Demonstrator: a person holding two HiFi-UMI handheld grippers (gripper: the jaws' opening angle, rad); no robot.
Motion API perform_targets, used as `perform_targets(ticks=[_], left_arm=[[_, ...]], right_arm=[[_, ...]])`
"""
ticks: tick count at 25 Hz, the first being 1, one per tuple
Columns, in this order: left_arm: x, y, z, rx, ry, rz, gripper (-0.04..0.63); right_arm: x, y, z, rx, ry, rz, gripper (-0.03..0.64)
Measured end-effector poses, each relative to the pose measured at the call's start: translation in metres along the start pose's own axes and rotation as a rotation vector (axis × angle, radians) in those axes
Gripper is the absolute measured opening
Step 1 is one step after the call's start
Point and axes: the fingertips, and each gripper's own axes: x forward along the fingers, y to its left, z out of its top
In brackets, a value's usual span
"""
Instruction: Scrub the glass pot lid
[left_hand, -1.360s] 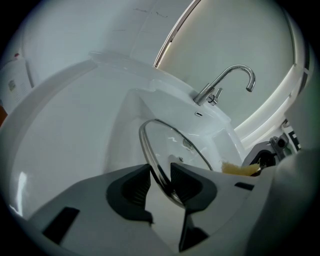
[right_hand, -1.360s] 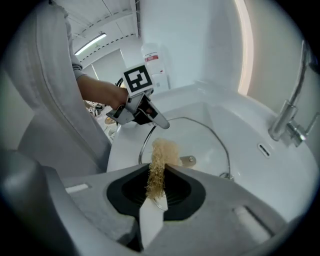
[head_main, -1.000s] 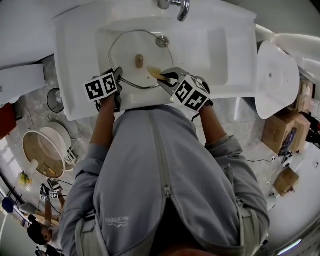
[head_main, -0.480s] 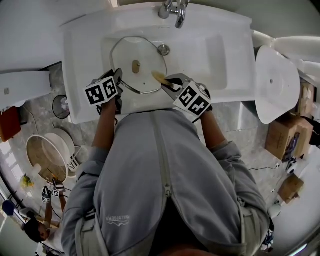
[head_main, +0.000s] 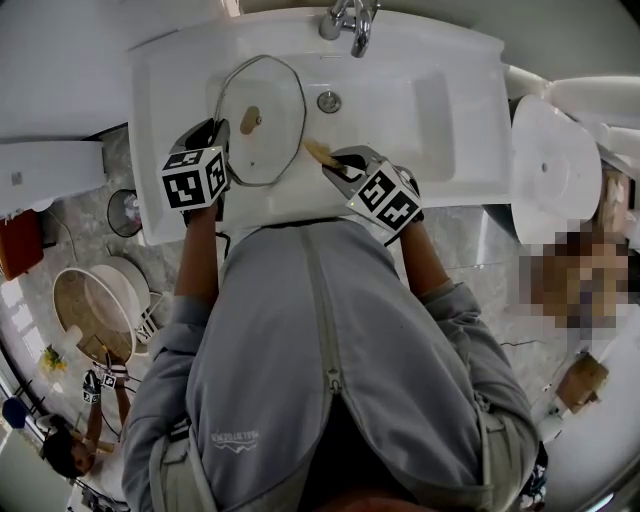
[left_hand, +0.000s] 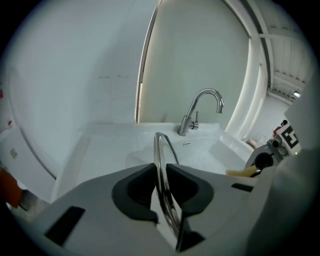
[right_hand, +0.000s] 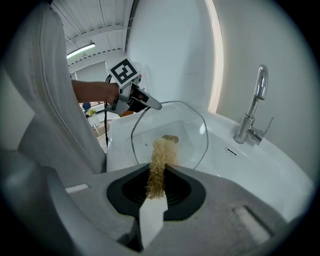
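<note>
Holding the round, metal-rimmed glass pot lid (head_main: 270, 105) on edge, your left gripper (head_main: 216, 130) sits at the near left corner of the white ceramic sink (head_main: 160, 70). Its jaws are closing and already stand narrow. In the left gripper view the lid's metal rim runs straight between the two dark pads (left_hand: 135, 187), which press it from either side.

The lid stands tilted over the left part of the basin, its small tan knob (head_main: 250, 119) at the centre of the glass. Whether its lower edge rests on the basin floor you cannot tell.

Just right of the lid's top, the curved chrome faucet (head_main: 352, 20) rises from the back of the sink, with the round metal drain (head_main: 329, 101) below it in the basin.

Further right, the tan fibrous scrubber (head_main: 318, 152) points toward the lid, its tip just beside the lid's right edge. Whether it touches the glass you cannot tell.

Your right gripper (head_main: 336, 162) comes in over the sink's near rim. Its jaws are drawn close together and clamped on the scrubber, which sticks out between the pads toward the glass in the right gripper view.
</note>
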Motion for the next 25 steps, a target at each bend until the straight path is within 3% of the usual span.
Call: perform_targets(ticks=[4, 8, 14, 20, 25], left_arm=[[-0.007, -0.006, 0.018, 0.123, -0.014, 0.02, 0.066], [-0.011, -0.013, 0.028, 0.327, -0.024, 0.071, 0.063], [-0.013, -0.034, 0.037, 0.563, -0.062, 0.096, 0.063], [-0.017, -0.077, 0.035, 0.756, -0.12, 0.002, 0.063], [-0.021, -0.111, 0.029, 0.87, -0.156, -0.114, 0.063]], right_arm=[[-0.003, 0.002, 0.0, 0.007, -0.012, -0.002, 0.048], [-0.006, 0.002, -0.002, 0.009, -0.017, -0.007, 0.048], [-0.006, 0.002, -0.004, 0.014, -0.022, -0.023, 0.048], [-0.008, 0.004, -0.009, 0.019, -0.024, -0.029, 0.048], [0.001, -0.005, -0.006, 0.078, -0.024, -0.05, 0.048]])
